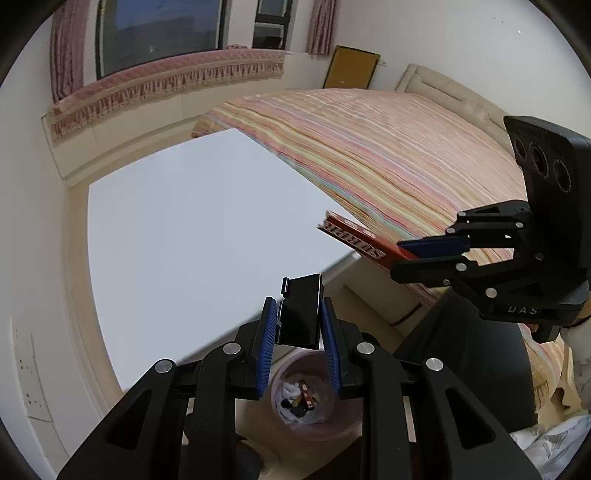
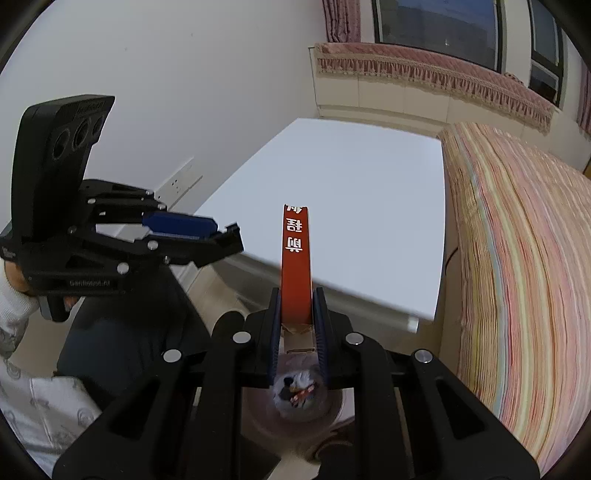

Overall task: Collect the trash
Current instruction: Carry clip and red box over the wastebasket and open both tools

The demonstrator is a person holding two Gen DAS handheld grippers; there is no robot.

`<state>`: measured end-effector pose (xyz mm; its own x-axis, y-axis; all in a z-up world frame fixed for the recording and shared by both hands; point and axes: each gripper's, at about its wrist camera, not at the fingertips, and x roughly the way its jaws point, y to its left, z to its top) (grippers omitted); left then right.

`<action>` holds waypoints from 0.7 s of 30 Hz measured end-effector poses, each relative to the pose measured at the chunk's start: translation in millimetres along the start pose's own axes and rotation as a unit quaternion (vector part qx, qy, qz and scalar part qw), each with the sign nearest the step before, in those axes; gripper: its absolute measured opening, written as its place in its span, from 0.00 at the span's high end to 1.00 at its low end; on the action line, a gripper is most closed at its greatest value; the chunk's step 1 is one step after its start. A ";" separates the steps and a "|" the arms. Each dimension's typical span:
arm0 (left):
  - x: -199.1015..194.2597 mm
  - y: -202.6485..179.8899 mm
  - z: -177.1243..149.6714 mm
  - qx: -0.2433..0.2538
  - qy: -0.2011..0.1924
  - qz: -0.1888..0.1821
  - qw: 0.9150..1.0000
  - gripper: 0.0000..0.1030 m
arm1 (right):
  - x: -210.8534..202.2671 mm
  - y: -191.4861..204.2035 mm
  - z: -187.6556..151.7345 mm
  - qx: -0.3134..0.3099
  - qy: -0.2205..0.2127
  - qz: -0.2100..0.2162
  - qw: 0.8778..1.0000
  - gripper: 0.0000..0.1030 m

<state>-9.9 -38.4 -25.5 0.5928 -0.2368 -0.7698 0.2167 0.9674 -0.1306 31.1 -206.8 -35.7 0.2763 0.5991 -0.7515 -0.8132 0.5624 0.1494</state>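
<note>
2 handheld grippers are seen above a pale pink trash bin [image 1: 314, 424] that stands on the floor below them, just beside the near edge of a white surface [image 1: 192, 236].

In the left wrist view, the left gripper [image 1: 300, 321] is clenched on a small black box [image 1: 301, 314], which is held upright between the 2 blue pads [image 1: 267, 343] directly over the bin's opening. Inside the bin, white crumpled material and small dark and red scraps [image 1: 301, 400] can be made out. To the right, the right gripper [image 1: 417, 254] is seen from the side, grasping a flat red carton [image 1: 354, 238] with white lettering; the carton is tilted and juts out toward the surface.

In the right wrist view, the right gripper [image 2: 297, 321] is closed on the lower end of the red carton [image 2: 295, 258], which stands upright between the pads and carries white characters. Below it, the bin [image 2: 295, 413] appears blurred, with white and red scraps inside. To the left, the left gripper [image 2: 221, 236] is seen side-on with the black box [image 2: 231, 245] pinched at its tip.

A bed with a striped pink and yellow cover [image 2: 517, 258] lies beside the surface, and a window with pink curtains [image 1: 162, 33] is seen on the far wall.
</note>
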 end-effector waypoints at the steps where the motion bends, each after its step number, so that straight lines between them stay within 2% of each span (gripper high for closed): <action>1: -1.0 -2.7 -1.9 0.001 0.000 0.000 1.000 0.77 | -2.7 1.9 -6.1 0.002 0.003 0.000 1.000 0.84; 9: -3.6 -25.8 -29.0 0.011 0.014 -0.013 1.000 0.76 | -8.0 16.3 -46.7 0.012 0.028 0.005 1.000 0.84; 19: -2.4 -39.4 -41.8 0.009 0.018 -0.032 0.999 0.75 | -4.8 18.0 -64.3 0.023 0.034 0.012 0.999 0.81; 20: -1.5 -39.6 -41.5 0.008 0.018 -0.036 0.999 0.74 | -4.9 16.4 -65.2 0.027 0.034 0.010 0.999 0.79; 21: -0.1 -37.6 -40.1 0.007 0.018 -0.037 0.999 0.72 | -5.4 15.1 -65.5 0.030 0.032 0.007 0.999 0.67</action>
<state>-49.2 -71.2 -45.6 0.5463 -0.3033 -0.7808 0.2693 0.9462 -0.1792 -16.3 -238.9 -71.4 0.2301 0.5707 -0.7882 -0.7843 0.5883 0.1969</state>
